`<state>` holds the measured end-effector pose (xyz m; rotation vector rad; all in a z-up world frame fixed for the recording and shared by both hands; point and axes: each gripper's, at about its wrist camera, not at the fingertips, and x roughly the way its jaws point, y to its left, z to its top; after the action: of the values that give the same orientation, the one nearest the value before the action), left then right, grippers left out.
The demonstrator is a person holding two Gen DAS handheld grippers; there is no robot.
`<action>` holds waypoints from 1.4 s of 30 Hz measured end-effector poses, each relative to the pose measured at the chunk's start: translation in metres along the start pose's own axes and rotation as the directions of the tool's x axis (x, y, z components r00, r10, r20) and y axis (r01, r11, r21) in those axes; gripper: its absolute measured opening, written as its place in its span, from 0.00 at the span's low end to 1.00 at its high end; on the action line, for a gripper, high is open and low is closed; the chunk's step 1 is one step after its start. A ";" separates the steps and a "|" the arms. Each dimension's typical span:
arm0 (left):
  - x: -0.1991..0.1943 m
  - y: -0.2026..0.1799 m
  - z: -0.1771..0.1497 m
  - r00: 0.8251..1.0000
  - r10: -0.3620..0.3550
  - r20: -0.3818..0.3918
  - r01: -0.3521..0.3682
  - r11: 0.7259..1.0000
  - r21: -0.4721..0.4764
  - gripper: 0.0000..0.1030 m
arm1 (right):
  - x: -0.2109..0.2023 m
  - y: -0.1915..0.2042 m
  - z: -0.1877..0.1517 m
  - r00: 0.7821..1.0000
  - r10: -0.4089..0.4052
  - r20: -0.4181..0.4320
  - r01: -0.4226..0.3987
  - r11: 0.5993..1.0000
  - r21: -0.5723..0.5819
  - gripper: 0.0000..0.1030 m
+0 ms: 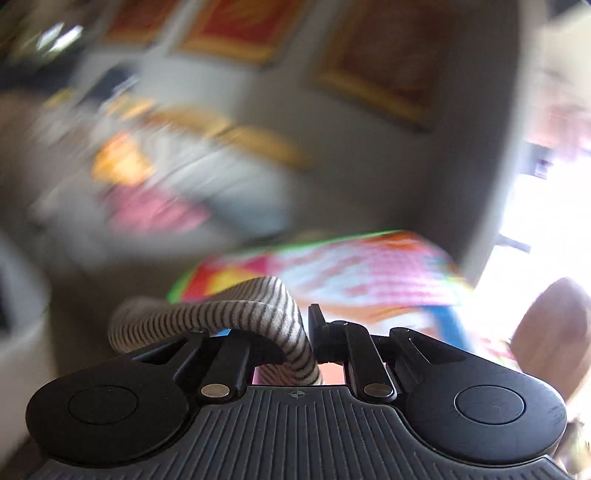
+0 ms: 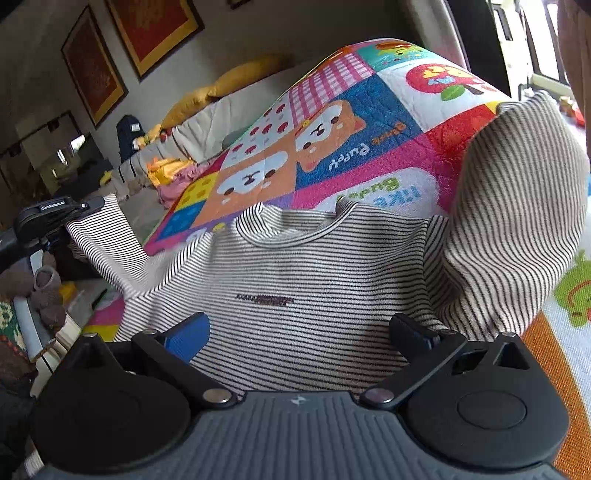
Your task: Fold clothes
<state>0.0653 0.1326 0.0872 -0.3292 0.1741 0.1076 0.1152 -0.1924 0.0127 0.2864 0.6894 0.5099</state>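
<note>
A black-and-white striped long-sleeved shirt (image 2: 295, 280) lies front up on a colourful cartoon play mat (image 2: 332, 122), collar away from me. My right gripper (image 2: 299, 332) is open, low over the shirt's lower body, fingers spread either side. The shirt's right sleeve (image 2: 517, 221) is raised and folded up. My left gripper (image 1: 295, 332) is shut on the left sleeve (image 1: 236, 317) and holds it lifted; the left gripper also shows in the right wrist view (image 2: 55, 214) at the left edge, gripping the sleeve end (image 2: 99, 229). The left wrist view is blurred.
A grey sofa (image 2: 207, 125) with yellow cushions (image 2: 236, 81) and piled clothes (image 2: 173, 173) stands behind the mat. Framed red pictures (image 2: 155, 29) hang on the wall. A brown soft toy (image 2: 44, 291) lies at the left. A bright window (image 1: 546, 229) is at the right.
</note>
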 end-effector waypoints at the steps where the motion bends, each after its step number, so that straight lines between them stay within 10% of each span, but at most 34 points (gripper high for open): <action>1: -0.007 -0.022 0.004 0.997 -0.074 0.009 0.073 0.995 0.066 0.13 | -0.009 -0.004 0.002 1.000 0.009 0.028 -0.010 1.000 0.029 1.00; 4: -0.019 -0.085 -0.002 0.961 -0.276 -0.035 0.276 0.929 0.247 0.13 | -0.043 -0.013 0.010 0.990 -0.029 0.138 0.020 0.998 0.062 1.00; 8: -0.011 -0.145 -0.052 0.845 -0.443 -0.300 0.529 0.779 0.338 0.64 | -0.084 -0.017 0.015 0.956 -0.154 0.248 0.147 0.988 0.047 1.00; 10: -0.013 -0.158 -0.080 0.811 -0.435 -0.392 0.576 0.715 0.397 0.72 | -0.098 -0.018 0.016 0.939 -0.212 0.272 0.211 0.977 0.033 1.00; 12: -0.019 -0.158 -0.097 0.820 -0.401 -0.410 0.567 0.670 0.479 0.92 | -0.107 -0.016 0.015 0.923 -0.259 0.283 0.267 0.964 0.010 1.00; 16: -0.020 -0.136 -0.112 0.889 -0.269 -0.370 0.454 0.610 0.650 0.94 | -0.102 -0.002 0.013 0.906 -0.337 0.258 0.376 0.919 -0.119 1.00; 19: -0.007 -0.113 -0.119 0.908 -0.169 -0.385 0.407 0.579 0.706 0.94 | -0.075 0.019 0.005 0.881 -0.419 0.219 0.469 0.833 -0.294 1.00; 23: -0.001 -0.093 -0.122 0.916 -0.095 -0.389 0.372 0.563 0.738 0.94 | -0.033 0.037 -0.010 0.776 -0.580 0.248 0.622 0.641 -0.449 1.00; 27: 0.009 -0.080 -0.120 0.940 -0.048 -0.339 0.307 0.554 0.774 0.96 | -0.018 0.032 -0.003 0.725 -0.636 0.263 0.676 0.587 -0.445 1.00; 30: 0.015 -0.067 -0.109 0.955 -0.006 -0.296 0.239 0.603 0.761 0.97 | -0.010 0.028 -0.003 0.692 -0.669 0.271 0.703 0.537 -0.467 1.00; 37: 0.018 -0.033 -0.092 0.956 0.062 -0.285 0.155 0.719 0.677 0.97 | 0.005 0.036 -0.002 0.690 -0.659 0.298 0.697 0.496 -0.518 1.00; 42: 0.010 -0.031 -0.082 0.945 -0.019 -0.326 0.227 0.756 0.613 0.96 | 0.023 0.046 0.001 0.688 -0.642 0.339 0.696 0.451 -0.559 1.00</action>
<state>0.0668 0.0772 0.0186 0.3473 0.4796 -0.1429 0.1146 -0.1415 0.0208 -0.6473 0.4459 -0.0694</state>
